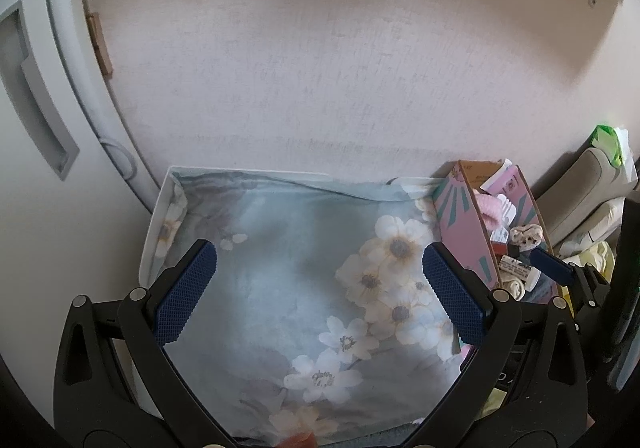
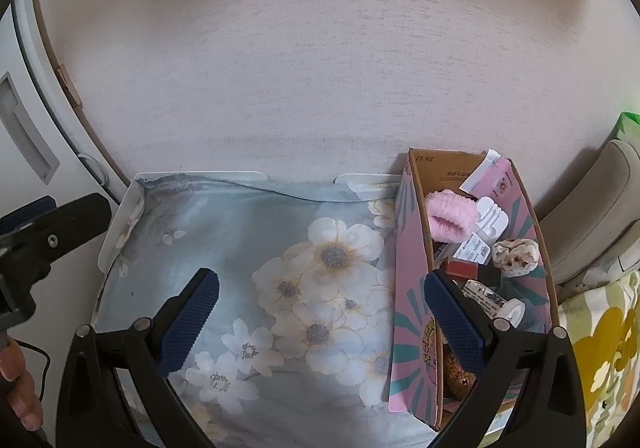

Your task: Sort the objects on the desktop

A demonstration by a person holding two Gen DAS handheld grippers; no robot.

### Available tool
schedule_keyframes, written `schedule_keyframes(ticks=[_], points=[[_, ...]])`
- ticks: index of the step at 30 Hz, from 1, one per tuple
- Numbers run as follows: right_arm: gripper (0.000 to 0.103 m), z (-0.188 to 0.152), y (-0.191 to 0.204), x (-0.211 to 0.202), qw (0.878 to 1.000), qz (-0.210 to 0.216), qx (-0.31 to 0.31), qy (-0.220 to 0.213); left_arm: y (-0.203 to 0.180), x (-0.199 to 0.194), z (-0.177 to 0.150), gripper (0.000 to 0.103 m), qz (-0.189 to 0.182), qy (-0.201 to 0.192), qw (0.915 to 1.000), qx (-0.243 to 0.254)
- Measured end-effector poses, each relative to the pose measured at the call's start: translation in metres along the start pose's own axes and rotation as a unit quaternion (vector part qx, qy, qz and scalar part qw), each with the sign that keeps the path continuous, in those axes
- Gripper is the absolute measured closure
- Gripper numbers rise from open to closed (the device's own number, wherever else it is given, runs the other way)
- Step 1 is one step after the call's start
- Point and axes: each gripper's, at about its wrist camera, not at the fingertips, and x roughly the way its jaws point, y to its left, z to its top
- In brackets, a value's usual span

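A small desktop is draped in a blue floral cloth (image 1: 280,268) (image 2: 240,248). At its right edge stands a pink cardboard box (image 1: 464,236) (image 2: 408,288), open at the top. Inside lie a pink fluffy scrunchie (image 2: 448,217), a speckled stone-like lump (image 2: 516,254), a red and black stick (image 2: 472,270), a white tube (image 2: 496,300) and a pink packet (image 2: 496,175). My left gripper (image 1: 320,280) hovers open over the cloth with nothing in it. Open and holding nothing too, my right gripper (image 2: 322,308) has its right finger (image 2: 452,316) over the box's near wall.
A pale textured wall (image 1: 320,67) rises right behind the desktop. A white door frame with a recessed handle (image 1: 36,87) is on the left. Beige cushions (image 2: 592,215) and a yellow floral fabric (image 2: 600,348) sit right of the box. A hand (image 2: 16,380) shows at lower left.
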Motion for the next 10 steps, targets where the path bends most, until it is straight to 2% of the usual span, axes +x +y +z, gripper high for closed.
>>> schedule_keyframes(ticks=[10], points=[[0.001, -0.0036, -0.0008, -0.0015, 1.0, -0.001, 0.006, 0.002, -0.0016, -0.0016, -0.0022, 0.0, 0.011, 0.001, 0.9999, 0.006]])
